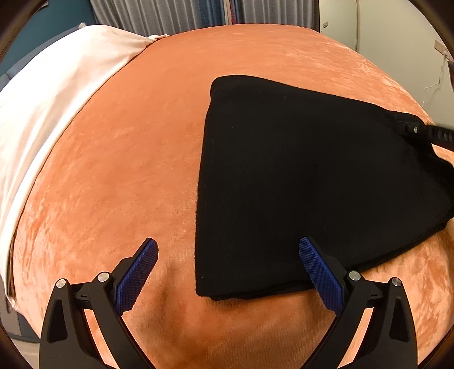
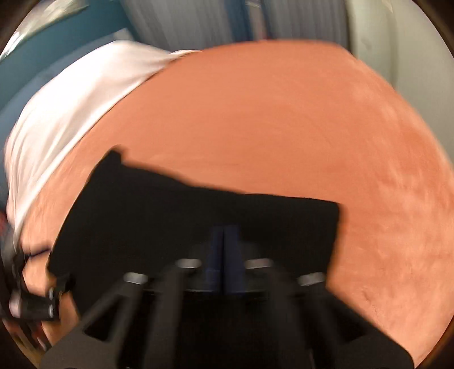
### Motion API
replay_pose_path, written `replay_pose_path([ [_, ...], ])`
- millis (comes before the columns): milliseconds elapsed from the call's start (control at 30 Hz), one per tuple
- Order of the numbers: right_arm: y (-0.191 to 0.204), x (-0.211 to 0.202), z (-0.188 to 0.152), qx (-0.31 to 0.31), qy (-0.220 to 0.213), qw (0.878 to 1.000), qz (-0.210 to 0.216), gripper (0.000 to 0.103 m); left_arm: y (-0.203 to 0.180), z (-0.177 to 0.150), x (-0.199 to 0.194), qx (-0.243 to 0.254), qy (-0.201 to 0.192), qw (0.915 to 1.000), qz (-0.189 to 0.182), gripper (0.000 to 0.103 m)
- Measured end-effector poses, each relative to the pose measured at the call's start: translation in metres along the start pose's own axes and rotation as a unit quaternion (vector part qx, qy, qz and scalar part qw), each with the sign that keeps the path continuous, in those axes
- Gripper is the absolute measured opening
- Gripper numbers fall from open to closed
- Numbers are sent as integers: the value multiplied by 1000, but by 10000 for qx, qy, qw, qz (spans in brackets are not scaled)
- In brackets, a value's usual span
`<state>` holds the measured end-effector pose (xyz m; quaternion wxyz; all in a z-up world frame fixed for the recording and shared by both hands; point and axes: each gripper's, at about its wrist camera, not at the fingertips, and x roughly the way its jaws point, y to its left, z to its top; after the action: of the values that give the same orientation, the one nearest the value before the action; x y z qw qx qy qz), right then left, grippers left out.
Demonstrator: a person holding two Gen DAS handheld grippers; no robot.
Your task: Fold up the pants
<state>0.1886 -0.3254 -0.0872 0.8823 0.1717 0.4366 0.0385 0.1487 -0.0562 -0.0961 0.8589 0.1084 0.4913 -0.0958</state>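
Note:
The black pants (image 1: 298, 181) lie folded in a thick flat stack on the orange bed cover (image 1: 142, 136). My left gripper (image 1: 227, 249) is open just above the bed, its right finger over the stack's near left corner, holding nothing. The right gripper shows at the stack's far right edge in the left wrist view (image 1: 425, 133). In the blurred right wrist view my right gripper (image 2: 225, 235) has its blue pads pressed together over the black pants (image 2: 170, 215); whether cloth is pinched between them I cannot tell.
A cream pillow (image 1: 56, 93) lies along the bed's left side. Grey curtains (image 1: 170, 14) hang behind the bed, and a pale wall (image 1: 397, 37) stands at the right. The left gripper shows at the left edge of the right wrist view (image 2: 34, 301).

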Motion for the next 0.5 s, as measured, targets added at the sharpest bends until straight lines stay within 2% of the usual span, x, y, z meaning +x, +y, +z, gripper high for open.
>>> replay_pose_path([
  [33, 5, -11, -1, -10, -186, 9997, -159, 0, 1, 3, 1, 27, -3, 10000, 14, 98],
  [67, 16, -24, -3, -259, -365, 9986, -286, 5, 1, 3, 1, 46, -15, 10000, 15, 98],
  [167, 31, -32, -11, -610, -397, 9972, -143, 4, 5, 5, 4, 15, -31, 10000, -51, 98],
  [200, 29, -22, -17, -763, -240, 9959, -422, 4, 5, 5, 4, -1, -31, 10000, -72, 98],
  [233, 21, -9, -22, -789, -55, 9930, -879, 3, 6, 4, 4, -32, -27, 9999, -99, 98],
  [267, 13, -7, -26, -688, -44, 9934, -919, 0, 7, 4, 4, -52, -24, 9999, -126, 98],
  [333, 3, -26, -30, -157, -293, 9974, -645, 1, 8, 3, 3, -58, -16, 9999, -120, 98],
  [367, 2, -38, -34, -60, -416, 9971, -638, 7, 8, 2, 1, -48, -18, 9999, -115, 98],
  [400, 1, -50, -39, -5, -528, 9966, -627, 8, 8, 2, 1, -47, -18, 9999, -128, 98],
  [467, -7, -71, -54, 195, -573, 9969, -503, 8, 8, 3, 1, -77, 2, 9998, -157, 98],
  [500, -8, -75, -56, 265, -563, 9968, -506, 12, 9, 3, 1, -104, 23, 9998, -169, 98],
])
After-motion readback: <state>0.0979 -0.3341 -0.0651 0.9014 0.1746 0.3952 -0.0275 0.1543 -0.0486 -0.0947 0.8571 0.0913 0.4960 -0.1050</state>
